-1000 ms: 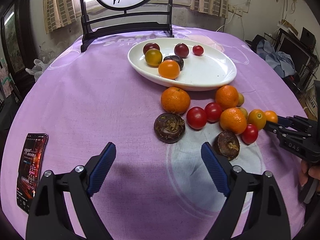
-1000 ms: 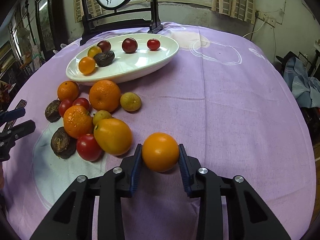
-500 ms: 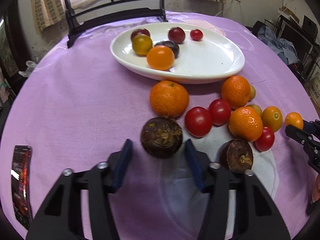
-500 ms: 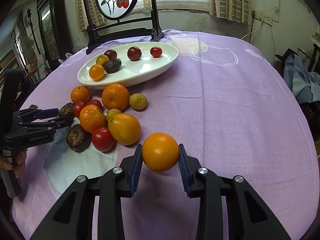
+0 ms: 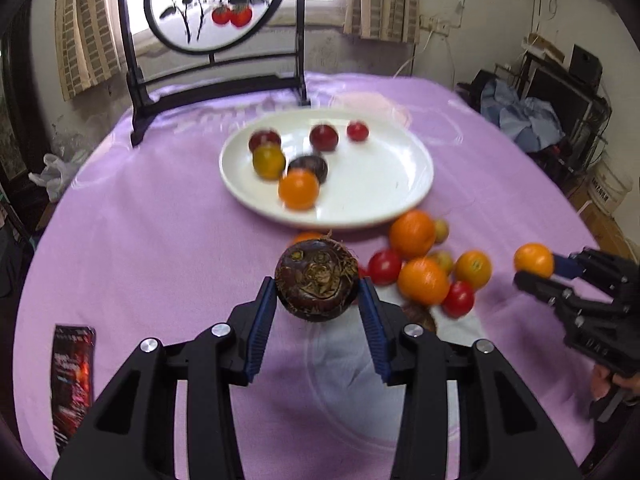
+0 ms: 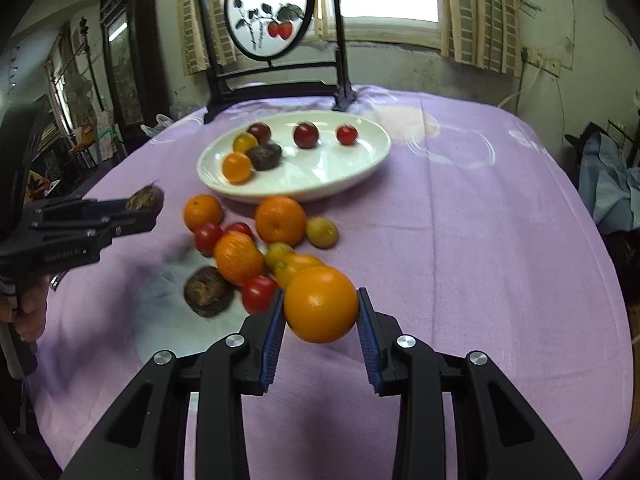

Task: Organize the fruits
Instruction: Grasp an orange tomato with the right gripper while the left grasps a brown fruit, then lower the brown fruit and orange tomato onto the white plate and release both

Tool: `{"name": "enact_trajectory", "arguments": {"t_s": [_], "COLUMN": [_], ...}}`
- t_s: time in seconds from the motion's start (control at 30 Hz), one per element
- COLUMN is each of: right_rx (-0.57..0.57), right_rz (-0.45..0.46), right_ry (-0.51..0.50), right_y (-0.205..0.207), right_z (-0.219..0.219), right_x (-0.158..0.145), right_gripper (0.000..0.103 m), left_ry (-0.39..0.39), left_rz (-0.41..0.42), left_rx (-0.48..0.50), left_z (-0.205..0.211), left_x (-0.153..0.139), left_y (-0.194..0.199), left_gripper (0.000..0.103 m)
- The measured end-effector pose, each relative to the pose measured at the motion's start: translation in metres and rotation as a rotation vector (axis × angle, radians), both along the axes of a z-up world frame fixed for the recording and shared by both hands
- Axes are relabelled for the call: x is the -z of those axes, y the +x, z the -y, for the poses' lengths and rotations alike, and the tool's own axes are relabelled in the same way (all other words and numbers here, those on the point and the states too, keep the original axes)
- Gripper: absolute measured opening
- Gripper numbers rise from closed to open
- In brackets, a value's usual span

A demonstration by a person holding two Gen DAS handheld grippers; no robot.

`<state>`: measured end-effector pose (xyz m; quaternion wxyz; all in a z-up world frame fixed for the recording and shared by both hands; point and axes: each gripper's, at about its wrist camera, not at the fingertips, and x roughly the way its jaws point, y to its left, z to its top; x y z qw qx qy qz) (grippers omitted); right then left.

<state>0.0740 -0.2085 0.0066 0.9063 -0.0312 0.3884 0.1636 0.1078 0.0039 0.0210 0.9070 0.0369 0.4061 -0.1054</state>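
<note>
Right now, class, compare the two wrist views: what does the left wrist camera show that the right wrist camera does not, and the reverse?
Only the left wrist view shows the phone lying on the purple cloth, and the carved face of the dark brown fruit in the left gripper.

Only the right wrist view shows the holder's hand below the left gripper and the small greenish fruit in full.

Both show the white plate holding six fruits, the loose pile, the painted screen, and the right gripper clamping an orange fruit.
</note>
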Motion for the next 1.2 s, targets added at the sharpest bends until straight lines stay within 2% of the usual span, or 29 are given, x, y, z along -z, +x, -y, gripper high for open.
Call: {"name": "enact_trajectory", "arguments": {"t_s": [0.13,0.27,0.4,0.53,0.73,0.77,0.8,0.9,1.03,1.2], "right_rx": [-0.036,-0.061,-0.051,-0.039,-0.016,-0.009,-0.001,0.002,0.004,0.032], "right_rz": [0.045,0.053,0.030,-0.023,-0.097,-0.108,-0.100,-0.088,-0.071,-0.066], "right_ry": [-0.022,-0.028,-0.060,-0.085,-0.107,-0.100,-0.087,-0.065,-0.058,-0.026], "right_y": [0.017,0.050,0.084,0.116,0.143,0.146,0.145,0.137,0.120,0.091], "right_z": [-0.019,-0.039,-0.053,-0.062,-0.067,-0.066,-0.065,-0.062,-0.053,-0.028], "right_x": [-0.017,-0.023,-0.015,0.000,0.023,0.025,0.024,0.019,0.012,0.008], "right_gripper": [0.035,0.035,0.035,0.035,0.037,0.041,0.051,0.053,0.058,0.058], "left_ry": [0.015,0.031,0.054,0.060,0.024,0.012,0.004,-0.009,-0.019,-0.026], "left_rz": [0.038,0.034,-0.026,-0.061,-0.070,-0.074,-0.074,-0.038,-0.011,-0.004], "left_rx": [-0.015,-0.044,-0.087,-0.118,-0.149,-0.152,-0.157,-0.174,-0.170,-0.148], "left_z": [0.004,0.007,0.006,0.001,-0.005,-0.006,-0.006,-0.007,-0.006,-0.004], "left_x": [-0.018,-0.016,0.002,0.016,0.023,0.023,0.022,0.015,0.003,-0.001], "left_y": [0.019,0.051,0.093,0.119,0.143,0.147,0.148,0.143,0.127,0.097], "left_gripper": [0.041,0.041,0.041,0.041,0.042,0.045,0.054,0.063,0.068,0.071]}}
